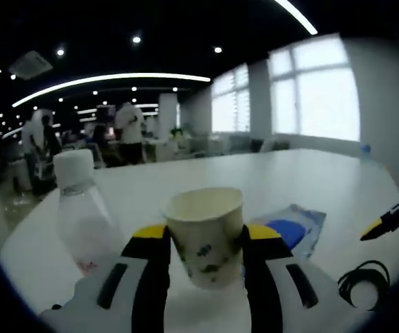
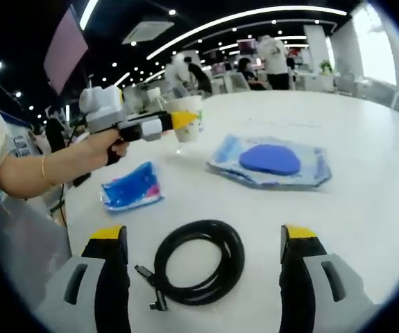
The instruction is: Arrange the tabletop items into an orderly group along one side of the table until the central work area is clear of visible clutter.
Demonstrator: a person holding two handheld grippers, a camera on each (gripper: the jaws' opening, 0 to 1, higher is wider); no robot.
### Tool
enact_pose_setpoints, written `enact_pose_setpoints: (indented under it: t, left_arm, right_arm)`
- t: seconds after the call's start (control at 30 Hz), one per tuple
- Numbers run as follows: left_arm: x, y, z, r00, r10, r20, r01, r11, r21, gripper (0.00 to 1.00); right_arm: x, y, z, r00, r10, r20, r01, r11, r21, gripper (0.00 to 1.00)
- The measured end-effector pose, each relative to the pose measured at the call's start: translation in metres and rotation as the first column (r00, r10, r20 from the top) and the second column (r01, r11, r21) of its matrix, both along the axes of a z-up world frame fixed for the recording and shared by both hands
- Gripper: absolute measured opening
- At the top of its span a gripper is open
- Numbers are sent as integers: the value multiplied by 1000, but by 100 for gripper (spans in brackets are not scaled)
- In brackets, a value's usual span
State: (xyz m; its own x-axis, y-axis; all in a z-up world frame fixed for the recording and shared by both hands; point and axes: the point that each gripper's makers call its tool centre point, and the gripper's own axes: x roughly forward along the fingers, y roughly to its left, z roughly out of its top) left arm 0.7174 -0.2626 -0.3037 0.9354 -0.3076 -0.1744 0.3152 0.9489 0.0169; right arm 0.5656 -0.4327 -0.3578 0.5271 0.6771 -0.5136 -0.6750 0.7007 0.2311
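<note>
A white paper cup (image 1: pixel 204 234) with a small dark print sits between my left gripper's (image 1: pixel 205 239) yellow-tipped jaws, which are shut on its sides. In the right gripper view the same cup (image 2: pixel 187 118) hangs just above the white table (image 2: pixel 379 194) in the left gripper (image 2: pixel 175 121), held by a person's hand. My right gripper (image 2: pixel 205 239) stands open over a coiled black cable (image 2: pixel 200 261). A clear plastic bottle (image 1: pixel 81 211) with a white cap stands left of the cup. A flat packet with a blue disc (image 2: pixel 270 161) lies mid-table.
A small blue and pink packet (image 2: pixel 131 186) lies near the table's left edge. The right gripper's yellow tip (image 1: pixel 386 220) and the cable (image 1: pixel 362 283) show at the right of the left gripper view. People stand far behind the table, by desks and windows.
</note>
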Motion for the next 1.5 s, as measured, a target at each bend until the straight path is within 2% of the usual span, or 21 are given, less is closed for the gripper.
enact_pose_setpoints:
  t: [0.2,0.5,0.77,0.83,1.0,1.13,1.2,1.5]
  left_arm:
    - [5,3,-12,1000,17,-8,-17,1000,-9,39]
    - [6,2,-28,1000,24,-8,-24,999,31,39]
    - [4,2,-41,999,36,-36,-34,998,46,39]
    - [2,3,-45,998,37,-50,-33,997,74,39]
    - [2,3,-45,998,40,-44,-36,995,91,40]
    - [1,4,-49,997,42,-69,-38,997,65,40]
    - [1,5,-50,996,49,-73,-44,997,60,47]
    - [-1,-1,-38,998,31,-60,-29,998,48,55]
  right_arm:
    - [2,-4,-12,999,-22,-32,22,1000,-3,85]
    - [-1,-9,-21,997,-50,-65,49,999,-18,82]
    - [-4,-10,-26,994,-66,-88,64,998,-19,80]
    - [-4,-11,-27,994,-69,-89,67,997,-24,79]
    - [-3,-13,-27,992,-82,-93,80,996,-26,78]
    - [-4,-13,-28,992,-84,-94,81,996,-29,77]
    - [-5,-13,-28,992,-82,-94,79,996,-35,77]
    - [-6,-13,-27,991,-86,-101,84,996,-24,76]
